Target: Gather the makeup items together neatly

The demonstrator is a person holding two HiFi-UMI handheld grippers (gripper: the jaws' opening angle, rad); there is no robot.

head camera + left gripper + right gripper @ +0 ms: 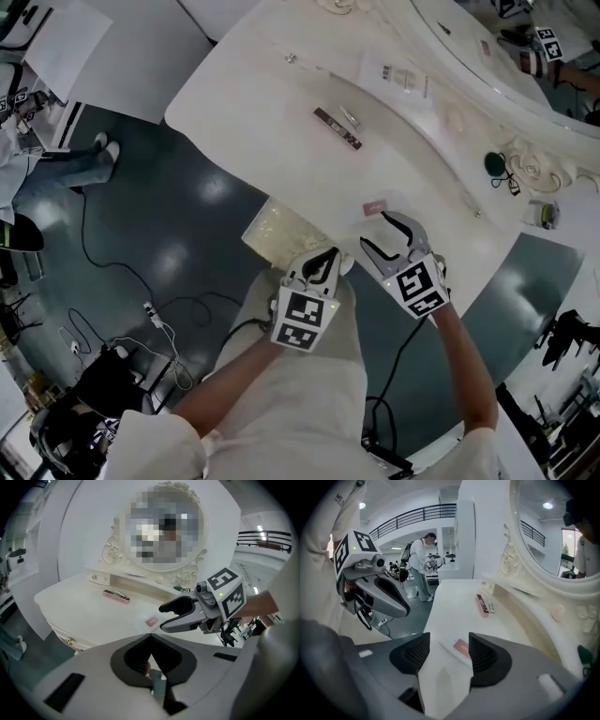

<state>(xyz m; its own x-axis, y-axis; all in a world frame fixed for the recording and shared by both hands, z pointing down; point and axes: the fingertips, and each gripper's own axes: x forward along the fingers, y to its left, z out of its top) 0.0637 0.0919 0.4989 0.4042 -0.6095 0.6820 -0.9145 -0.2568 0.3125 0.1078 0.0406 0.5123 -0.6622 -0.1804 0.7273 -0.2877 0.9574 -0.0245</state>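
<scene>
At the far left of the head view, a bystander's legs (66, 167) stood on the dark floor (187, 244). A cream padded stool (277, 232) sat against the front edge of the white bench (253, 84).

Just right of the stool, the left tool (330, 255) hung over the bench's front edge. In its own view its dark pads (129, 660) met at the tips. It was narrow, and nothing could be made out gripped between them.

Farther back on the bench lay a long dark-pink makeup stick (337, 128). A small silvery piece (350, 117) lay just beside it on the mirror side.

Nearer the front, well apart from those two, a small pink card (375, 207) lay flat on the bench. It was just ahead of the right tool (375, 232). That tool slanted downward and stood wide, with its ribbed pads (482, 654) apart and pressing on nothing. In the right gripper view the pink card showed on the bench through the gap, close to the right-hand pad. Whether the pad touched it could not be told. The two tools were side by side, near each other but apart.

Farther right, a white printed label (405, 77) rested at the raised ledge below the oval mirror (525, 66). At the far right of the bench were a small dark round thing (495, 164) and a small round container (548, 214).
</scene>
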